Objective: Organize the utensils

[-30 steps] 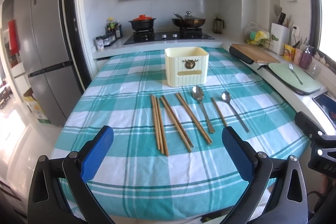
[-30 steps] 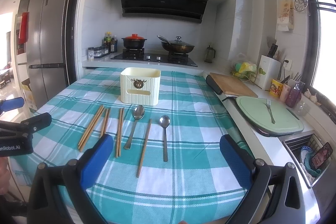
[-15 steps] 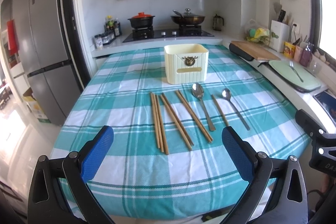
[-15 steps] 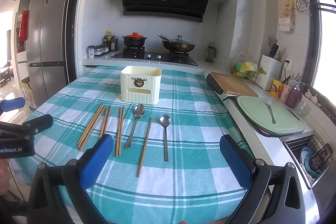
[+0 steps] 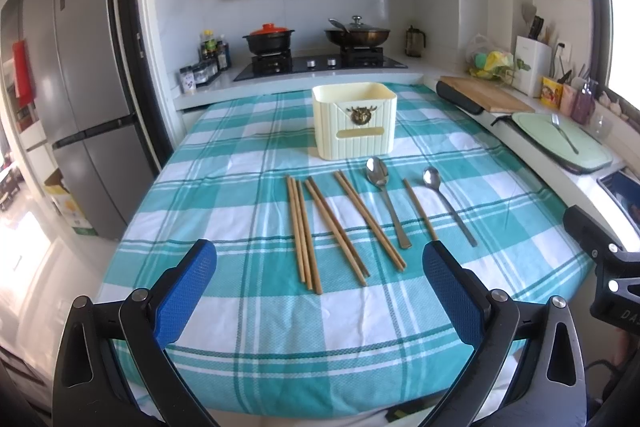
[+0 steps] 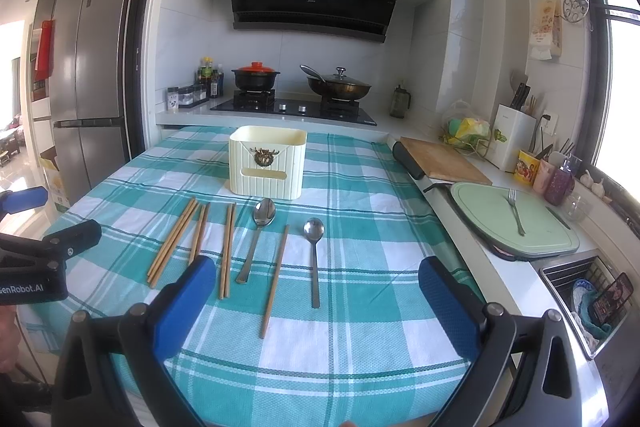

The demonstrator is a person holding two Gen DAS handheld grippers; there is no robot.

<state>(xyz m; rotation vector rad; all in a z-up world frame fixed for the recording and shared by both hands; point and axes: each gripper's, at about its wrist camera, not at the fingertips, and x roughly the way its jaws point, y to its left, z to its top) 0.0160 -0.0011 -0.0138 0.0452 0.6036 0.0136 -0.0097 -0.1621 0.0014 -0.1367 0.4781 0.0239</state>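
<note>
A cream utensil holder (image 5: 354, 121) (image 6: 267, 159) stands upright on the teal checked tablecloth (image 5: 240, 163) (image 6: 360, 187). In front of it lie several wooden chopsticks (image 5: 305, 231) (image 6: 173, 242), a lone chopstick (image 5: 420, 209) (image 6: 274, 279) and two metal spoons (image 5: 387, 199) (image 5: 449, 203) (image 6: 256, 239) (image 6: 314, 259). My left gripper (image 5: 320, 291) hovers open near the table's front edge, short of the chopsticks, holding nothing. My right gripper (image 6: 316, 303) is open too, over the front right of the table, near the handle end of the right spoon.
A stove (image 6: 294, 107) with a red-lidded pot (image 6: 256, 77) and a pan sits behind the table. On the right counter are a wooden board (image 6: 444, 161), a green board with a fork (image 6: 514, 213), a knife block and a sink rack (image 6: 592, 291). A fridge (image 5: 84, 107) stands left.
Both cameras have tilted or risen slightly, so the table and holder sit a little lower in view. Nothing on the table has moved, and both grippers stay open.
</note>
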